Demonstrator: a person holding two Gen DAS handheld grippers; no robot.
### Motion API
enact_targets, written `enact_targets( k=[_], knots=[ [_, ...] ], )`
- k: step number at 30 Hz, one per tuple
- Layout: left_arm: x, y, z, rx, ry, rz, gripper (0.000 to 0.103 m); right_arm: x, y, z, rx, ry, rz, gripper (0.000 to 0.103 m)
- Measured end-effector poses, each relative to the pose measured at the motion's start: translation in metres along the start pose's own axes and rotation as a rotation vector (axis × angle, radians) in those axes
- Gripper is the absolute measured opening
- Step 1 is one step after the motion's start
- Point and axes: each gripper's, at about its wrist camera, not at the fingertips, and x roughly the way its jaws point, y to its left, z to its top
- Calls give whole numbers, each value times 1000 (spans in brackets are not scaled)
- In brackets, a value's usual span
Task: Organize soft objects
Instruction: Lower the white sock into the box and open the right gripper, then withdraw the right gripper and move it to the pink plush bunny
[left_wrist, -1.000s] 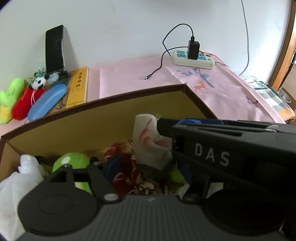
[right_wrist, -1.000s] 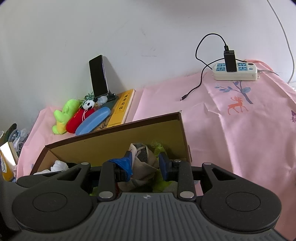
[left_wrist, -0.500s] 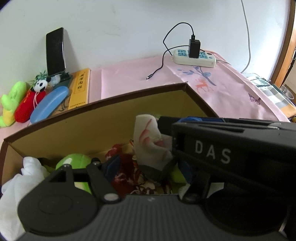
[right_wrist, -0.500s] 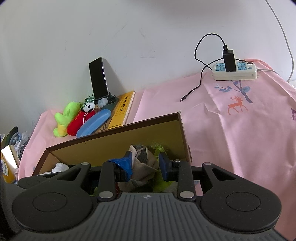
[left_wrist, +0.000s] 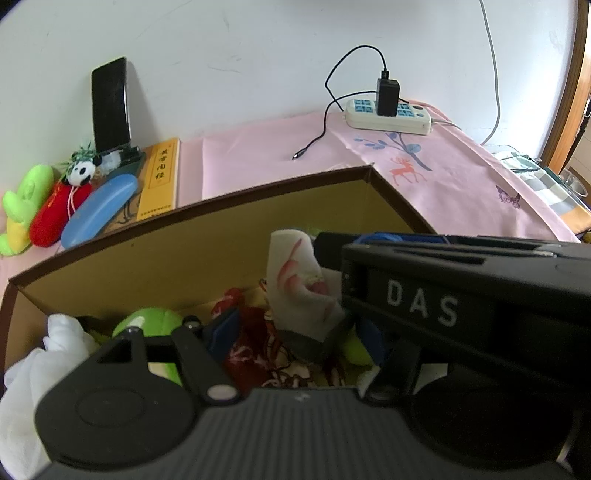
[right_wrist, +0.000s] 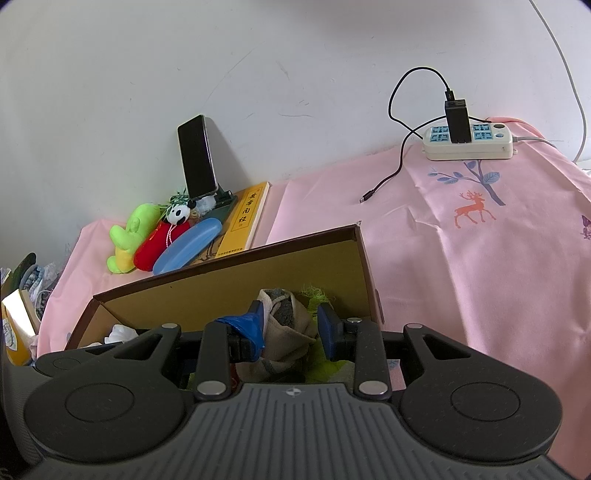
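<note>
Both cameras have lifted slightly over the last second, so more pink cloth shows beyond the cardboard box (left_wrist: 207, 251), while the grip on the sock looks unchanged.

From the left wrist view, a white crumpled cloth (left_wrist: 33, 369) fills the box's left corner, cut off by the frame edge. Beside it sits a round, glossy green plush (left_wrist: 151, 323), half hidden behind the left gripper (left_wrist: 295, 332). That gripper's blue-padded fingers stand wide apart over a red patterned fabric (left_wrist: 251, 343), closed on nothing. To the right, a pale sock (left_wrist: 299, 291) with pink markings and a grey toe stands upright above the box contents, pinched by the right gripper (right_wrist: 290, 328), whose black body marked "DAS" blocks the box's right part.

From the right wrist view, the same sock appears as beige knit with a grey fuzzy patch, clamped between the two blue pads; its lower part is hidden by the gripper body. A frayed yellow-green piece (right_wrist: 314, 293) peeks out just behind it, too obscured to identify.

Beyond the box lie a plush green toy (right_wrist: 129, 236), a smooth blue case (right_wrist: 188, 245), a yellow book (right_wrist: 245, 218), an upright phone (right_wrist: 197, 157) and, far right, a white power strip (right_wrist: 469, 142).
</note>
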Motion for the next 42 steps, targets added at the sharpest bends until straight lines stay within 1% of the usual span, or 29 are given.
enact_targets(
  k=[12, 15, 17, 22, 25, 28, 31, 32, 35, 39, 42],
  knots=[
    [-2, 3, 2, 8, -29, 1, 68, -1, 0, 1, 15, -7, -1, 13],
    [-2, 3, 1, 8, -34, 1, 68, -3, -1, 2, 28, -21, 4, 16],
    [-2, 3, 1, 10, -39, 3, 68, -8, -3, 1, 32, -31, -7, 17],
    [-7, 0, -2, 24, -75, 10, 68, -35, -10, -1, 52, -73, -24, 17],
    [-13, 0, -4, 31, -120, 8, 68, -57, -15, -2, 67, -112, -25, 17],
    [-22, 2, -6, 25, -173, -1, 68, -77, -22, -7, 72, -131, -46, 17],
    [-36, -1, -7, 22, -214, 15, 68, -94, -34, -14, 91, -141, -70, 17],
    [-43, -4, -7, 10, -223, 2, 68, -99, -39, -17, 101, -141, -79, 17],
    [-64, -14, -7, -25, -250, -66, 68, -112, -58, -26, 142, -138, -106, 17],
    [-89, -46, -9, 19, -290, -132, 68, -127, -88, -37, 206, -126, -150, 17],
    [-97, -73, -9, 63, -282, -201, 68, -136, -112, -45, 252, -115, -186, 17]
  ],
)
